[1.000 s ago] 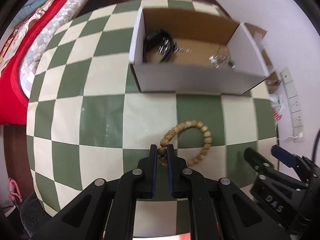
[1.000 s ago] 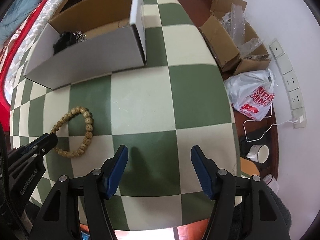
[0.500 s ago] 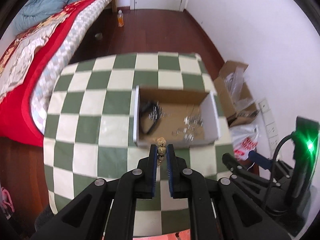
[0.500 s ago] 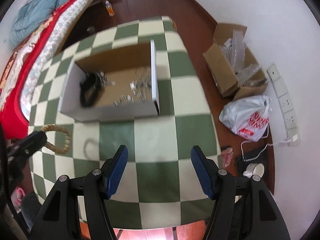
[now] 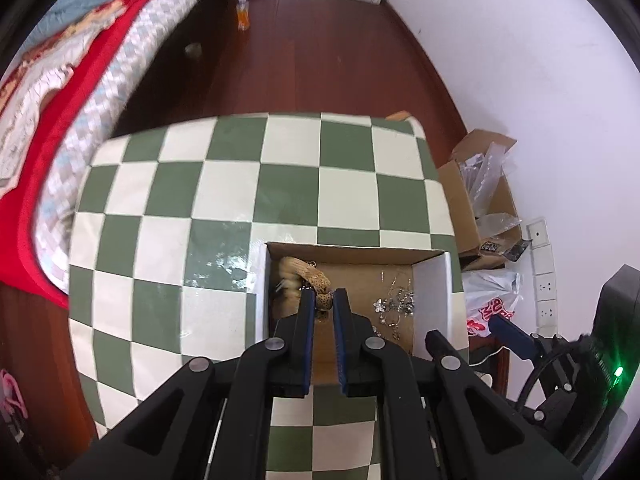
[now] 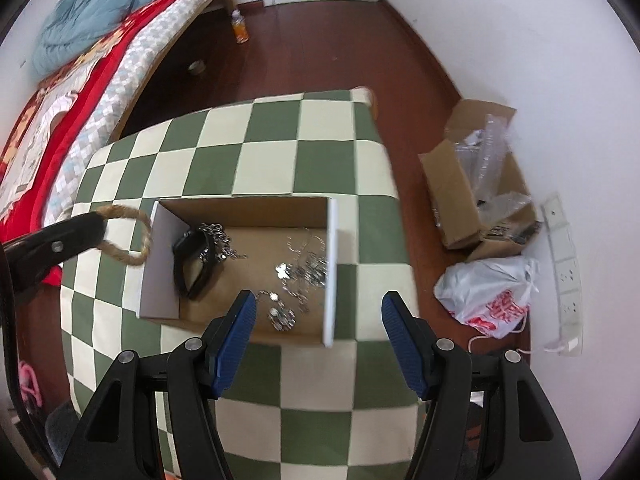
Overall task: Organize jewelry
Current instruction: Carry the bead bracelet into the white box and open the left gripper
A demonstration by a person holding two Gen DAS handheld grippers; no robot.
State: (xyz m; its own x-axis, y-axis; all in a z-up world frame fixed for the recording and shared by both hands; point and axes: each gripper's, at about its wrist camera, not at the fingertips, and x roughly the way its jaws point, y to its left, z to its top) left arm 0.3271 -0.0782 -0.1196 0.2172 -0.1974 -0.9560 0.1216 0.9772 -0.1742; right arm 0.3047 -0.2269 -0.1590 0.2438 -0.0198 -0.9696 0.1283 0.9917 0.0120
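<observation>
Left gripper (image 5: 323, 304) pinches wooden bead bracelet (image 6: 130, 234), loop hanging just outside the cardboard box's (image 6: 154, 240) left wall. Ahead of it, checkered tablecloth (image 5: 224, 200), then wood floor. Right gripper (image 6: 316, 316) jaws wide, holding nothing, above silver chains (image 6: 298, 270) inside box.

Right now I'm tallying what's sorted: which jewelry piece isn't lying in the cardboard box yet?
The wooden bead bracelet, pinched in the left claw; the black watch and silver chains lie in the cardboard box.
</observation>
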